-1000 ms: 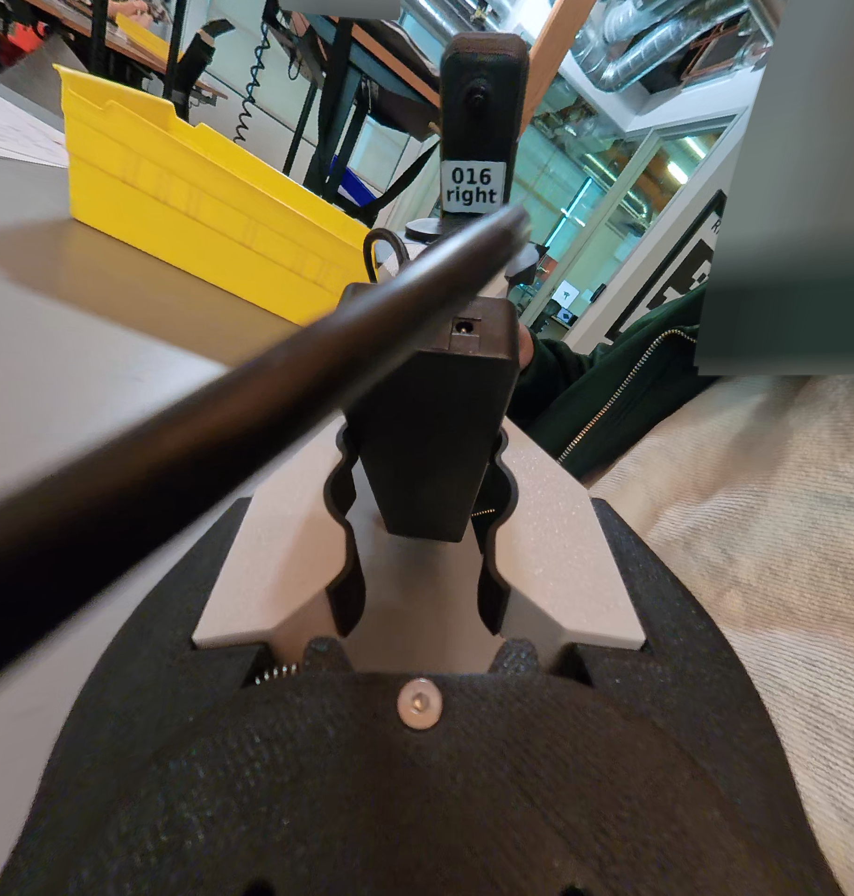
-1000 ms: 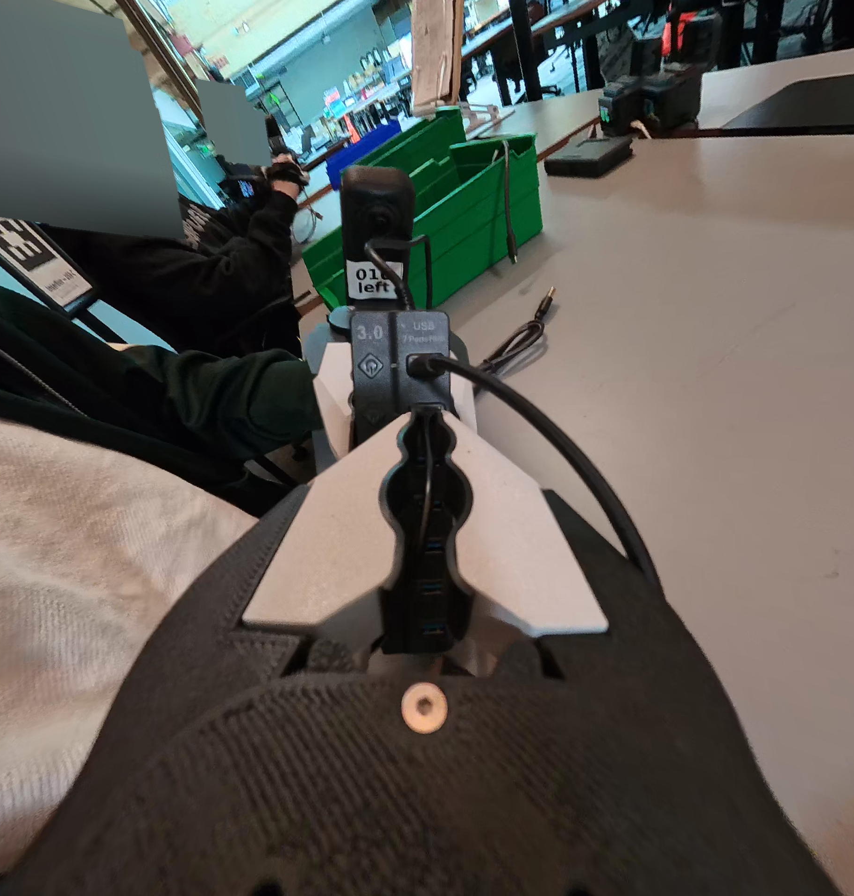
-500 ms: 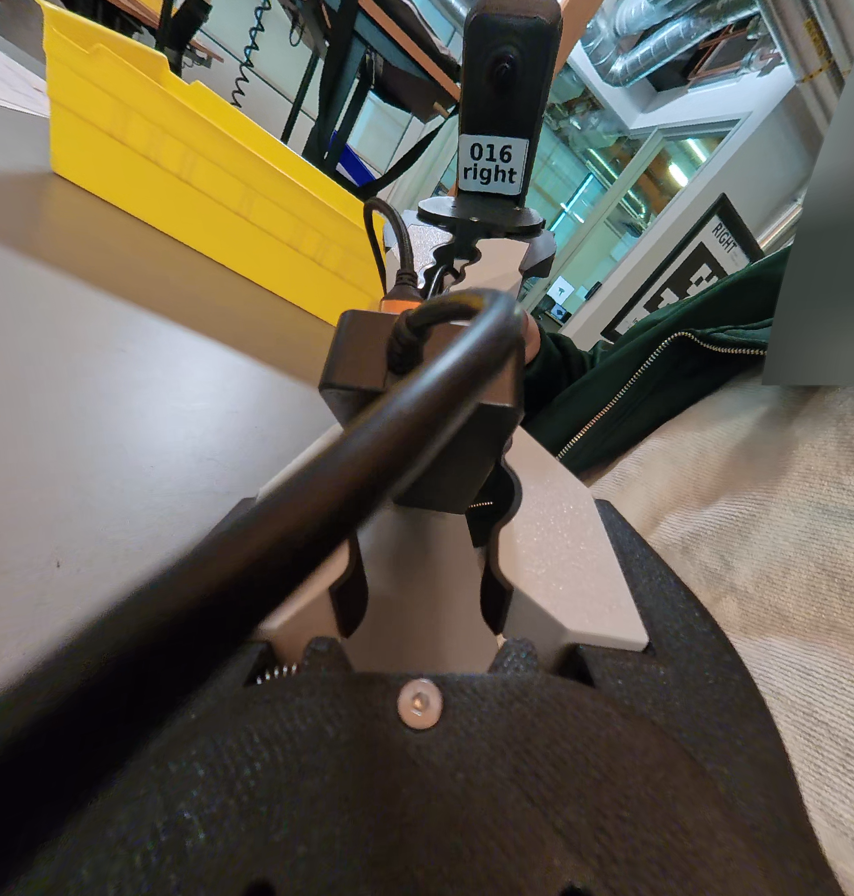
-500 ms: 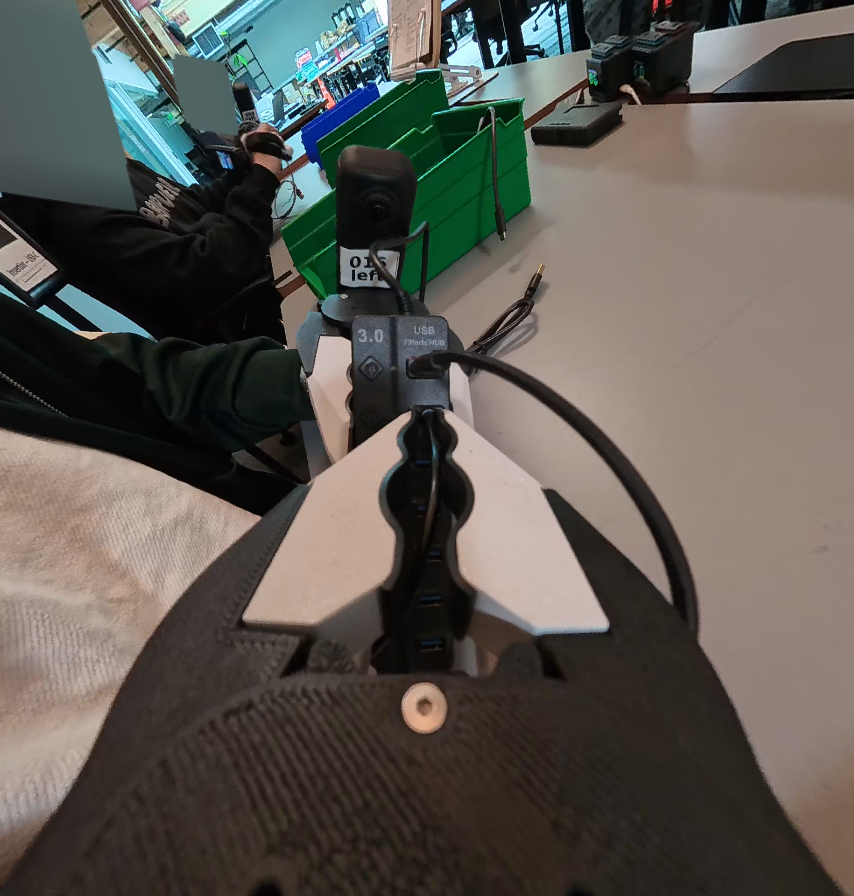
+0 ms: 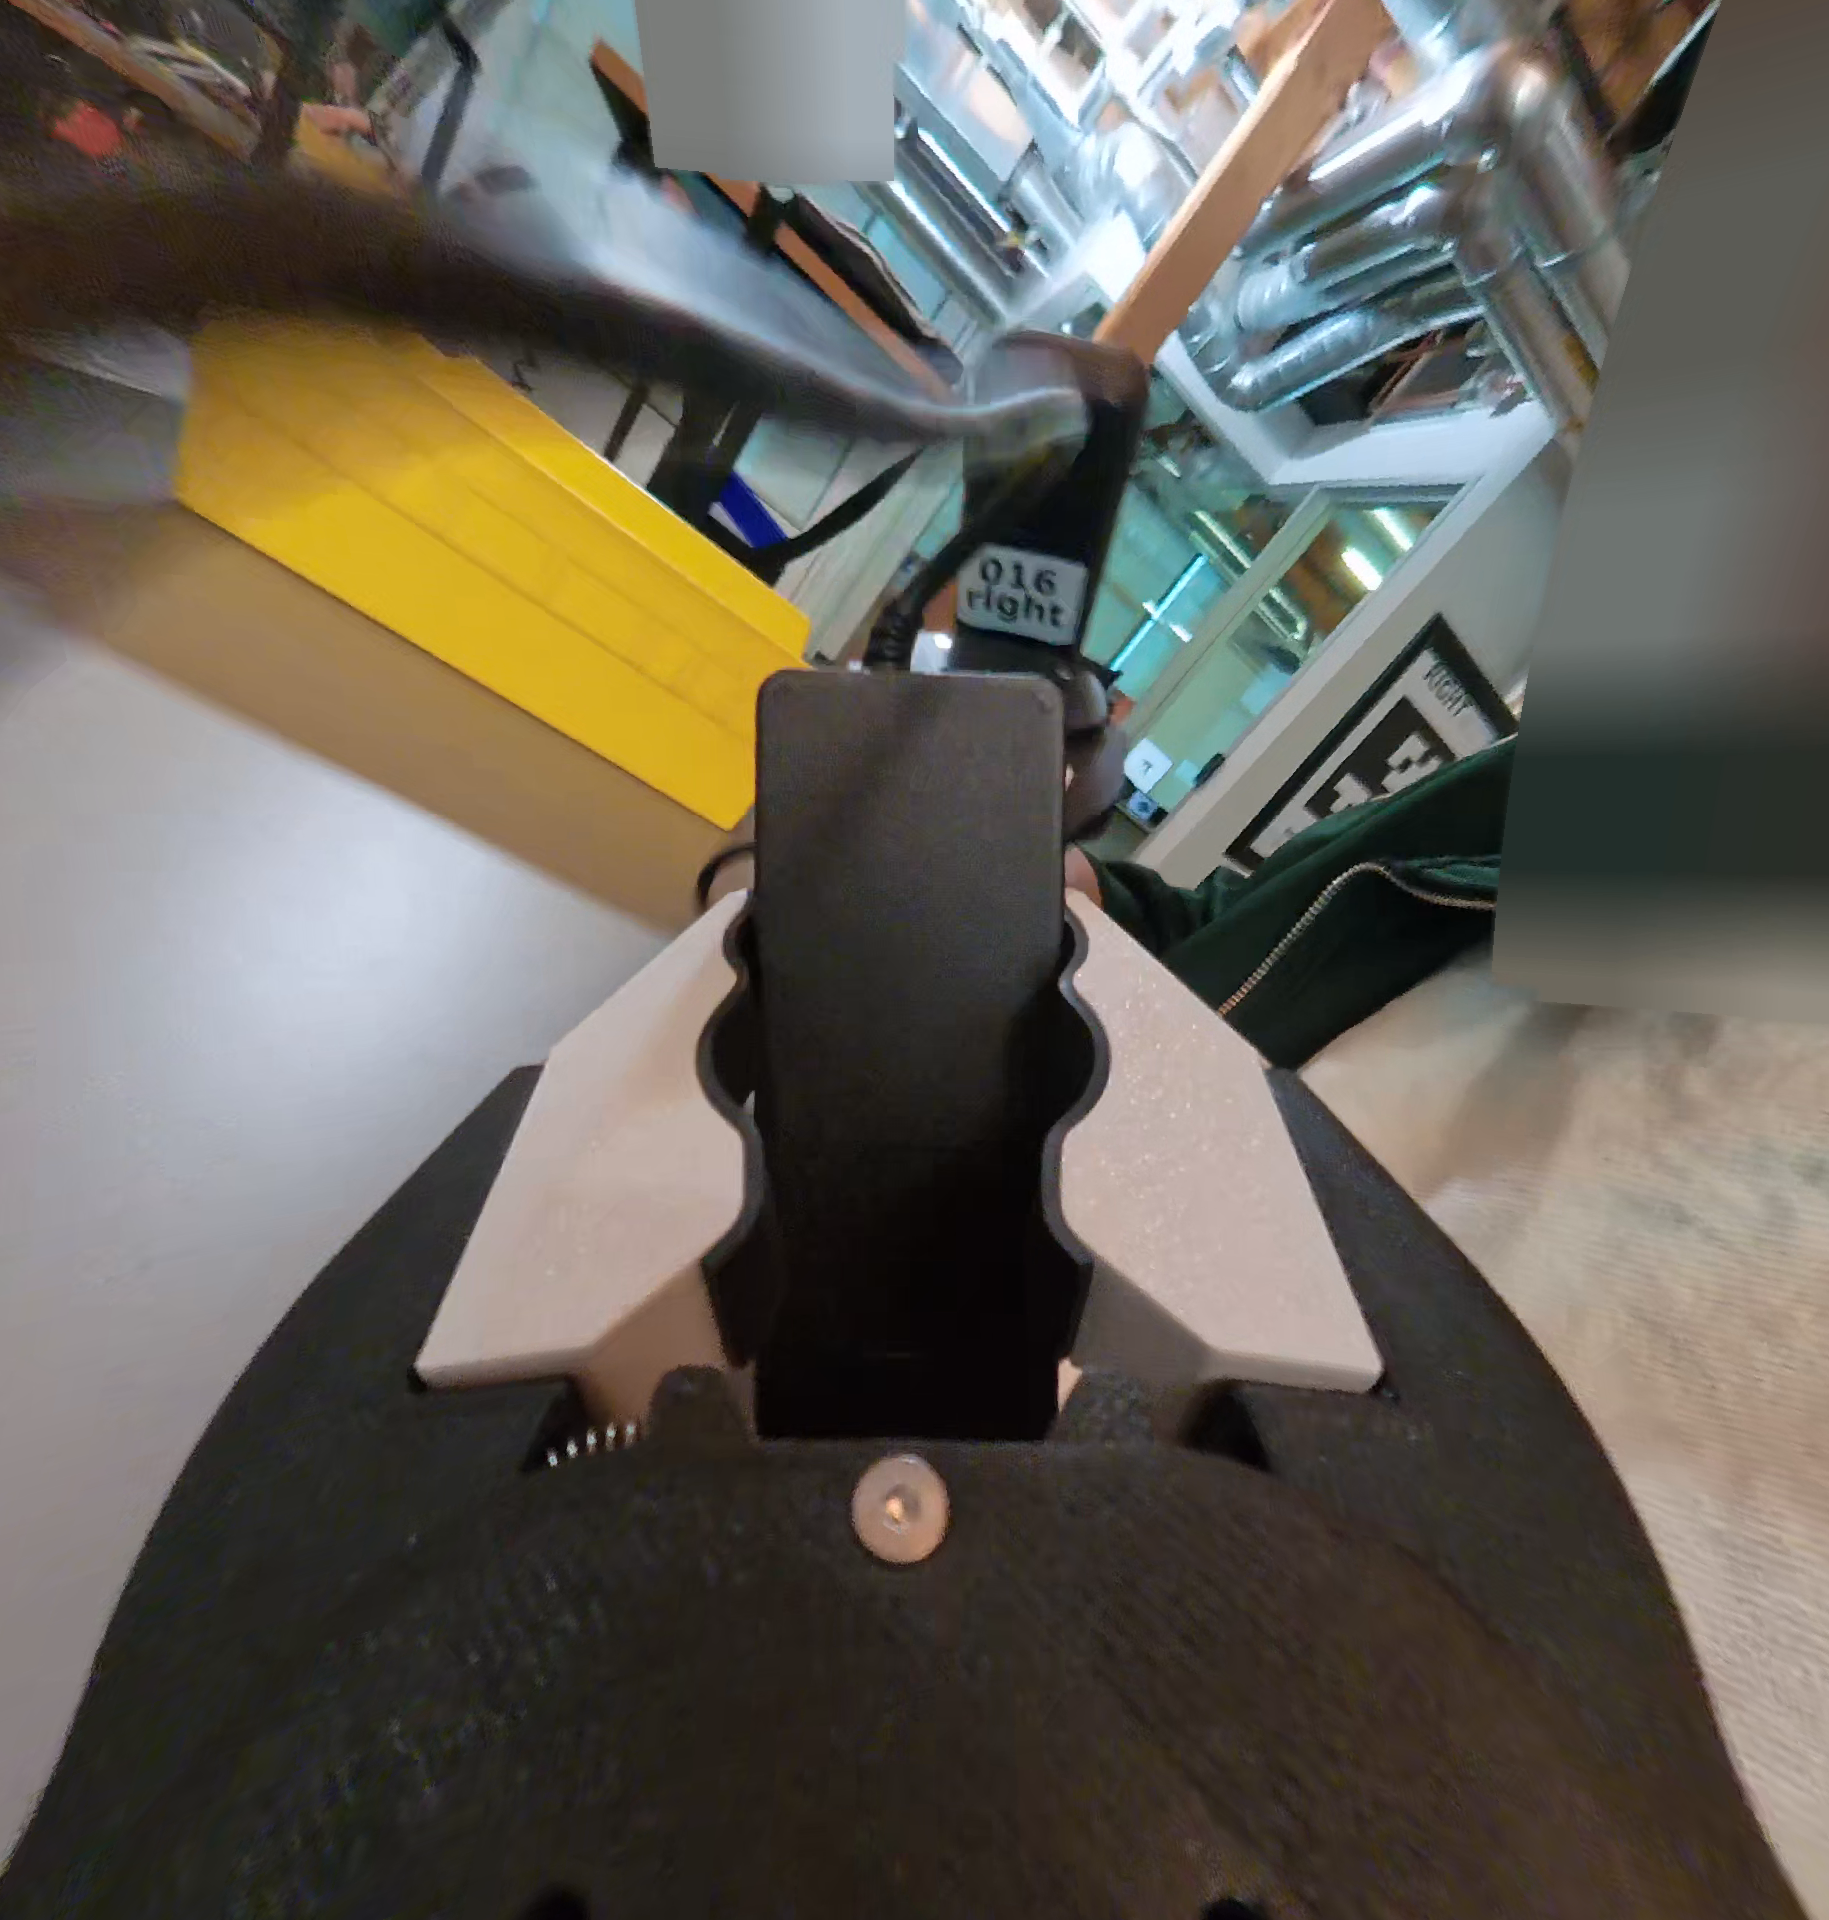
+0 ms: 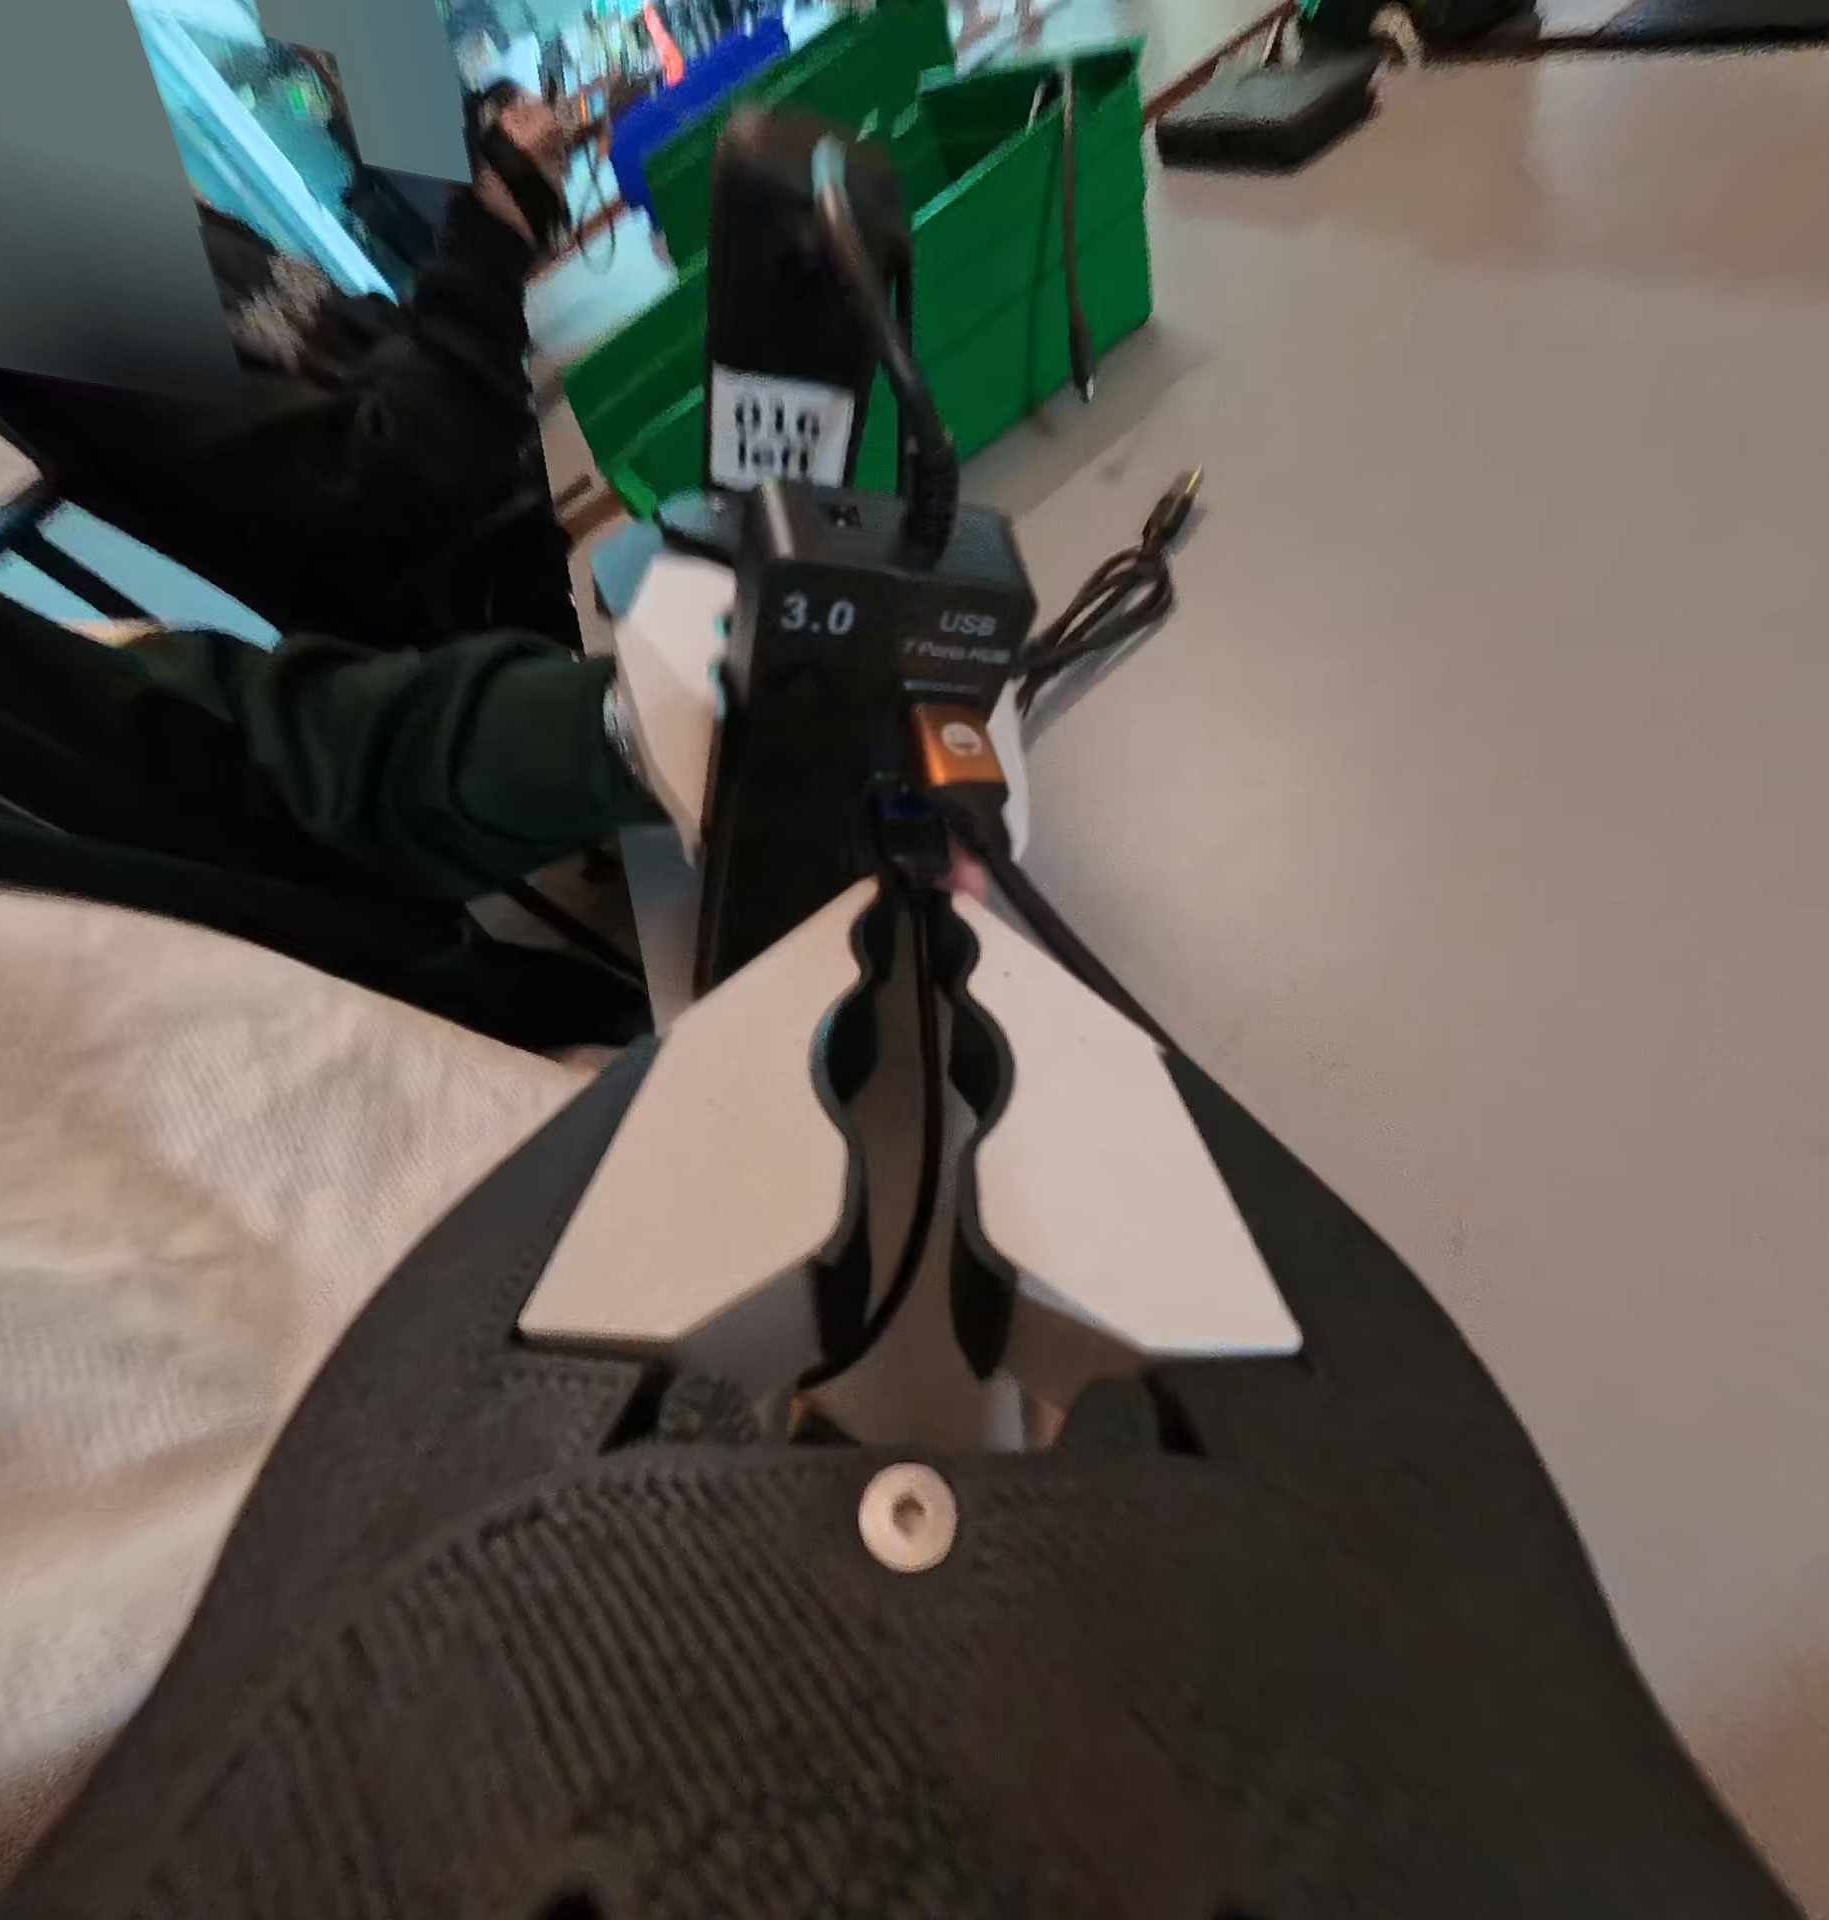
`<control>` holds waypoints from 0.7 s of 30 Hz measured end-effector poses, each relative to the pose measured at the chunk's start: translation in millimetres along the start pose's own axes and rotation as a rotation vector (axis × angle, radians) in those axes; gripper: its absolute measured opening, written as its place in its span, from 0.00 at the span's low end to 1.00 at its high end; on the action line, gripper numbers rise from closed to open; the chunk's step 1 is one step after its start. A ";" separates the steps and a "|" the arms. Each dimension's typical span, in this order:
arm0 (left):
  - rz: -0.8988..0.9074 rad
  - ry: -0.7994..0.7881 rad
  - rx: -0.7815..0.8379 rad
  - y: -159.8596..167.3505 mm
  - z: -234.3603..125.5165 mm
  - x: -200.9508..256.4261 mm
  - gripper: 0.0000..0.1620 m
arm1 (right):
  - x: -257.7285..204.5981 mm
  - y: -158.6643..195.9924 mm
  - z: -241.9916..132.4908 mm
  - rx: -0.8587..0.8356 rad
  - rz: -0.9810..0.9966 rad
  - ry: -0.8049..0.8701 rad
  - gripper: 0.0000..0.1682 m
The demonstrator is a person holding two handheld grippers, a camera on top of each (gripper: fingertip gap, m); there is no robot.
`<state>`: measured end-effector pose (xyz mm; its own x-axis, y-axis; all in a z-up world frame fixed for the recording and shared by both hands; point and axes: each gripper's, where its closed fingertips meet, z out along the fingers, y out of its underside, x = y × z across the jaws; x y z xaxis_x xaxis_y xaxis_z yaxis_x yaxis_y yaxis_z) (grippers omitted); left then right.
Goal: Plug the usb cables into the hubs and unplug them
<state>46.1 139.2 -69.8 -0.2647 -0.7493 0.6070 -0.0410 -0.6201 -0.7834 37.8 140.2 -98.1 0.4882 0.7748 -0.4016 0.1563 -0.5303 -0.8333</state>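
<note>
Left wrist view: left tongs are clamped on the black USB hub, which sticks up out of them above the grey surface, yellow bin behind.

Right wrist view: right tongs pinch a thin black cable. Its orange-shelled plug sits at the hub's port side. Green bin further back.

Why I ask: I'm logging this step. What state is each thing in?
left tongs: shut on hub
right tongs: shut on thin cable
orange plug: appears plugged into hub
thin cable's plug: blurred, cannot tell whether seated
</note>
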 end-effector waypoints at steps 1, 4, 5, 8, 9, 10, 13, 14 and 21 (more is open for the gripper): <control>0.026 -0.022 -0.021 0.8 -1.4 -2.1 0.31 | 1.4 3.0 4.4 -0.006 -0.026 0.034 0.03; -0.005 0.022 0.057 -12.7 -3.9 5.2 0.31 | -0.7 -13.3 0.4 0.075 -0.036 0.035 0.02; -0.008 0.026 0.069 -14.1 -3.4 5.6 0.31 | -1.1 -17.8 -2.1 0.103 -0.013 0.011 0.02; 0.026 -0.020 0.066 -10.1 -1.2 -0.7 0.31 | 4.2 -20.1 -6.9 0.166 0.088 -0.047 0.02; 0.031 -0.035 0.074 -11.1 -1.7 -2.7 0.32 | 5.8 -21.9 -9.5 0.192 0.130 -0.069 0.02; 0.029 -0.040 0.085 -13.1 -2.8 -3.3 0.32 | 7.2 -25.4 -12.8 0.224 0.167 -0.091 0.02; 0.026 -0.074 0.113 -17.5 -8.2 -9.6 0.33 | 17.5 -36.3 -26.9 0.319 0.228 -0.097 0.02; 0.032 -0.090 0.114 -17.6 -9.2 -12.2 0.32 | 22.4 -38.7 -32.1 0.344 0.235 -0.083 0.01; 0.155 -0.235 -0.014 2.5 2.3 -24.4 0.27 | 39.3 -44.5 -45.4 0.422 0.213 0.021 0.01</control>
<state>54.7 155.4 -86.3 -0.0382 -0.8692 0.4930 -0.0309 -0.4921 -0.8700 89.1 178.6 -59.6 0.4892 0.6548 -0.5761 -0.3095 -0.4872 -0.8166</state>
